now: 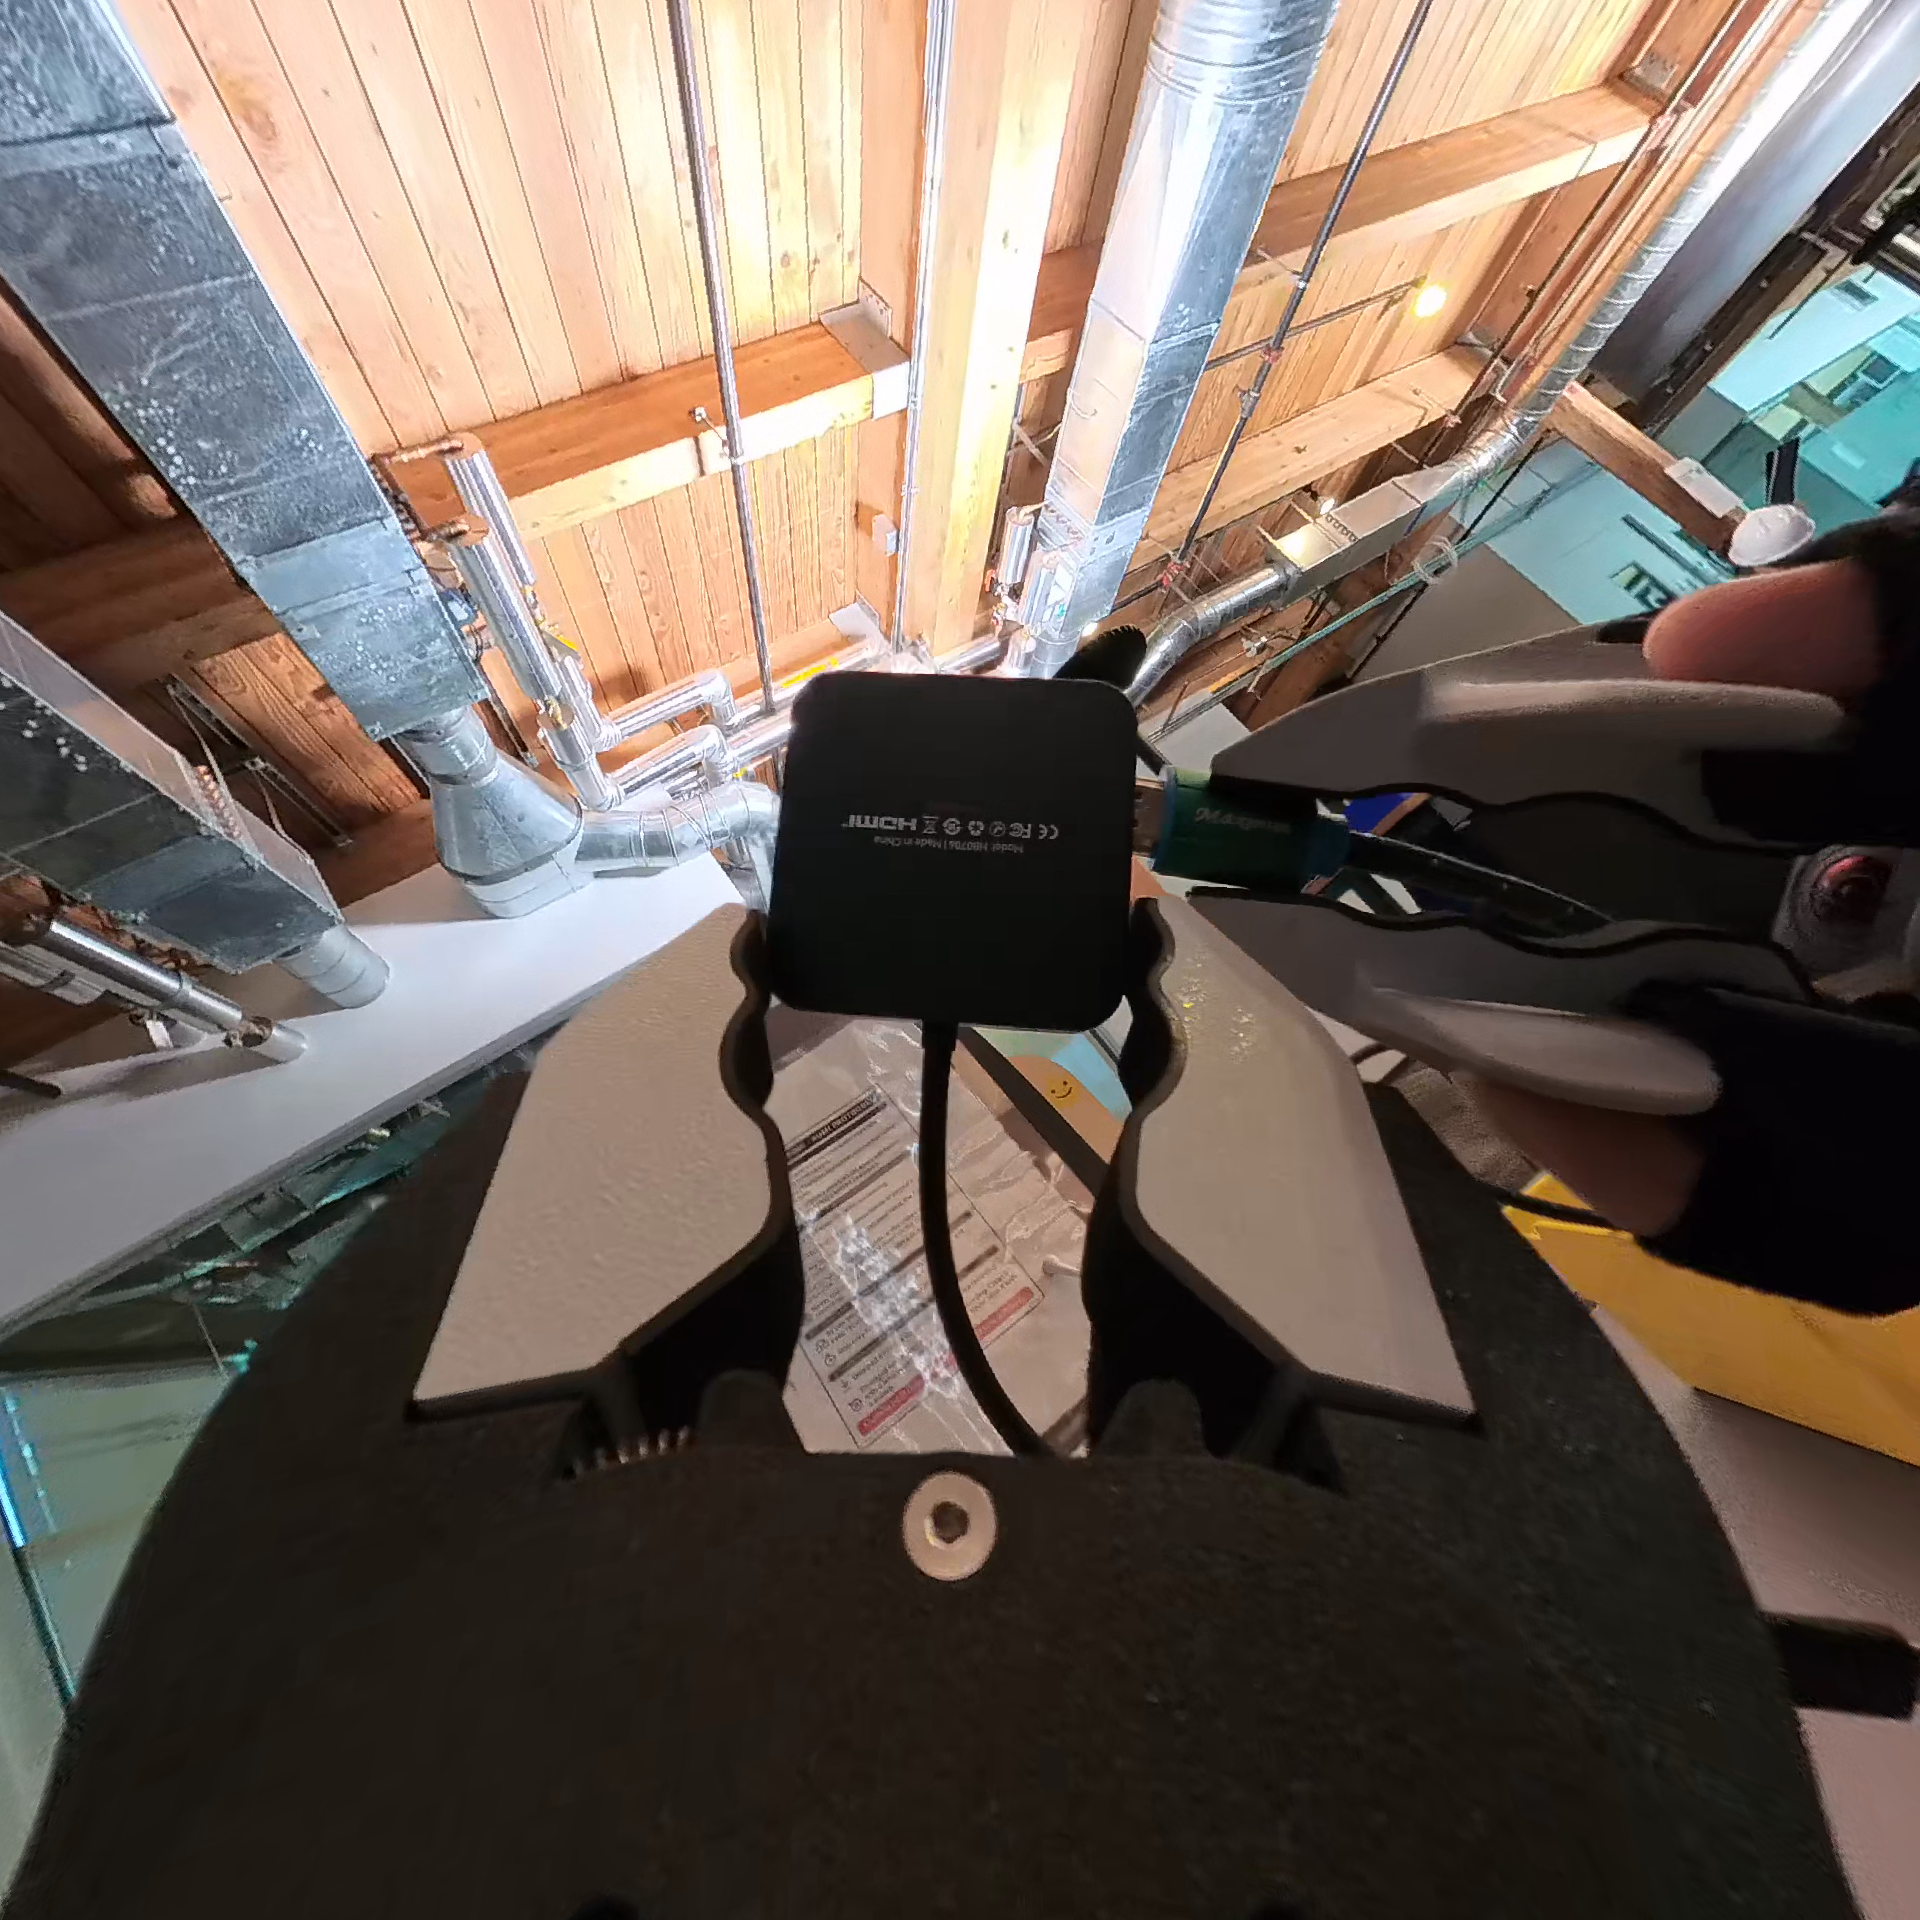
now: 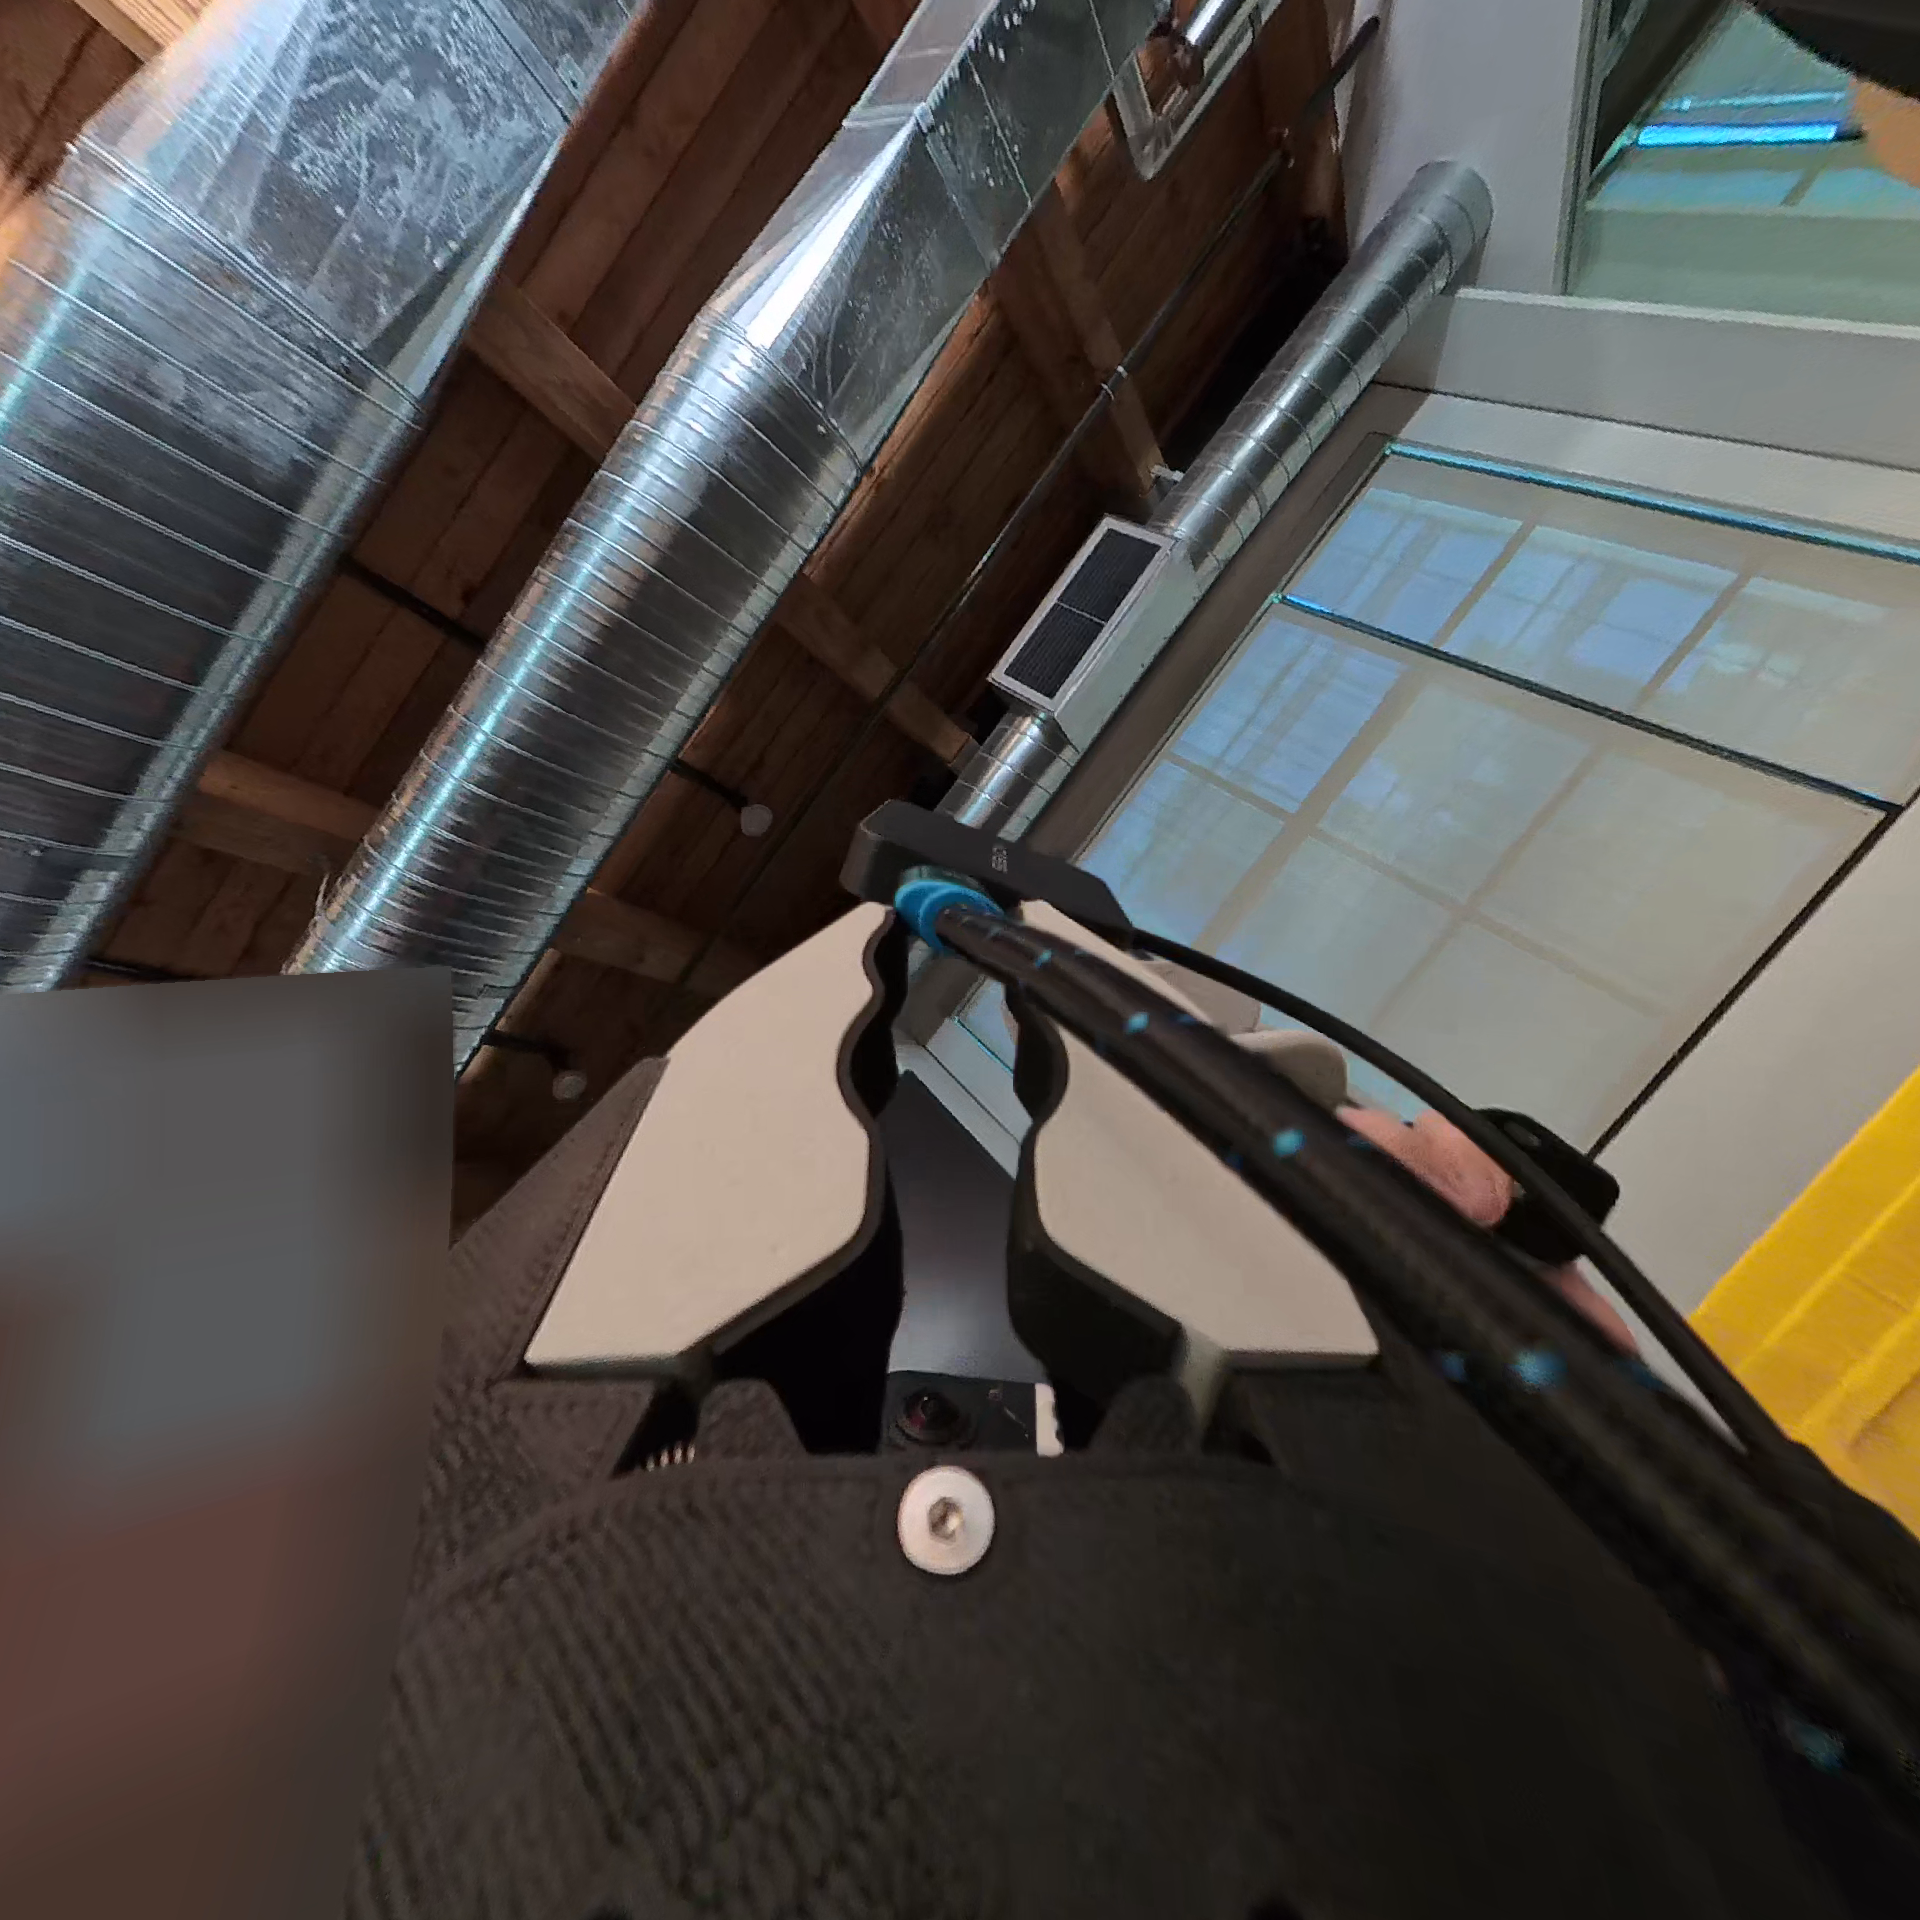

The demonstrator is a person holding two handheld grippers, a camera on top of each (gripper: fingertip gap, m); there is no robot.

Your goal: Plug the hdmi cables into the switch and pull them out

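My left gripper is shut on the black square HDMI switch, held up in the air with its underside toward the camera; its thin black lead hangs down between the fingers. My right gripper comes in from the right, shut on a teal HDMI plug whose metal tip sits at the switch's right edge port. In the right wrist view the switch shows edge-on, the blue plug sits against it between my fingertips, and its braided black cable runs back to the lower right.
Both views look up at a wooden ceiling with silver ducts and pipes. A clear plastic bag with a printed sheet lies below the switch. A yellow box sits at the right. A gloved hand holds the right gripper.
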